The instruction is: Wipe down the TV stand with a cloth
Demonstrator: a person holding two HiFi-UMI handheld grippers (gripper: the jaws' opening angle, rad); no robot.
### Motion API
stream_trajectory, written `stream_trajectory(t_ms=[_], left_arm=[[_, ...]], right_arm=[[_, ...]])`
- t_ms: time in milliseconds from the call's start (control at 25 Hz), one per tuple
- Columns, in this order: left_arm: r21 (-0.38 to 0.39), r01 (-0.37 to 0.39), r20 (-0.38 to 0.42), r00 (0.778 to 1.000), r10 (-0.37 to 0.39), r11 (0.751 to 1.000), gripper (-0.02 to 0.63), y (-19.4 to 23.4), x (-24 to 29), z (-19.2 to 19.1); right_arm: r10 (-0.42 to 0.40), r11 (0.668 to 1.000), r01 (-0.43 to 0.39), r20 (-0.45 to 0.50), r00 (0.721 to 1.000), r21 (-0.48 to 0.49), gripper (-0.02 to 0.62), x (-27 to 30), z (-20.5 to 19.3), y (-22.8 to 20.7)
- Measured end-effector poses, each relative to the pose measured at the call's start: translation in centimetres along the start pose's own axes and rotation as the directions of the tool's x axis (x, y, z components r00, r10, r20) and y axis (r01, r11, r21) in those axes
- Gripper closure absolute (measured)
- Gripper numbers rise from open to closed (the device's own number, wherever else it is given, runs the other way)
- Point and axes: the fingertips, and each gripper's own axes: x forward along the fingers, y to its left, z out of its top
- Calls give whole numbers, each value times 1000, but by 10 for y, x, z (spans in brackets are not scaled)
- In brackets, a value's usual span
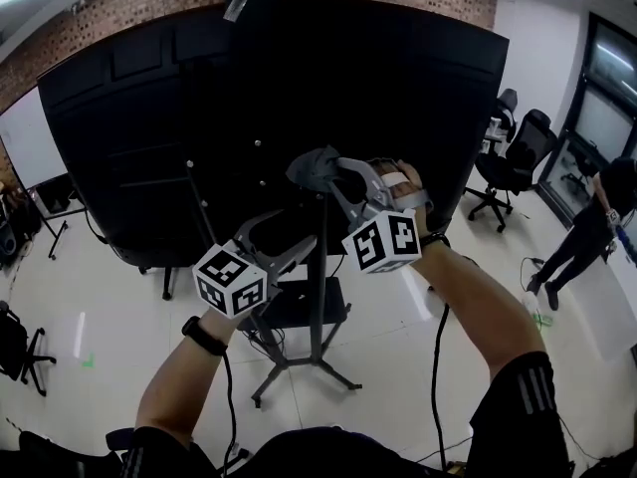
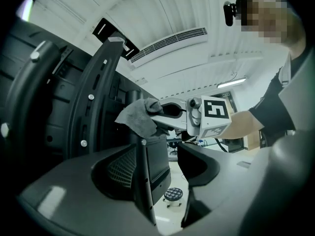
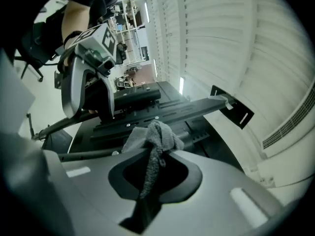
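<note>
Your right gripper (image 3: pixel 153 154) clamps a crumpled grey fabric cloth (image 3: pixel 158 133) by the black metal TV stand (image 1: pixel 320 277); your left gripper (image 2: pixel 163 150) gapes open.

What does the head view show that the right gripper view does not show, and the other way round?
Only the head view shows the stand's floor legs and the brick wall behind. Only the right gripper view shows, from close, the right tool shut on the grey cloth, and the slatted ceiling. Both show the cloth, the left tool and the black back of the TV.
</note>
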Motion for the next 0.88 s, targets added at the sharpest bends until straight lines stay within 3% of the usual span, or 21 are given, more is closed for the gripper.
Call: stream_trajectory(t_ms=[280, 520, 880], left_arm=[[-29, -12, -14, 1000, 12, 1000, 321, 2, -3, -19], [-49, -15, -28, 1000, 13, 999, 321, 3, -1, -35], [-81, -25, -68, 997, 20, 996, 321, 4, -1, -68]], right_arm=[[42, 994, -45, -31, 999, -101, 569, -3, -9, 40], [-10, 948, -9, -57, 998, -319, 571, -6, -17, 70], [0, 949, -20, -65, 998, -316, 571, -8, -19, 95]])
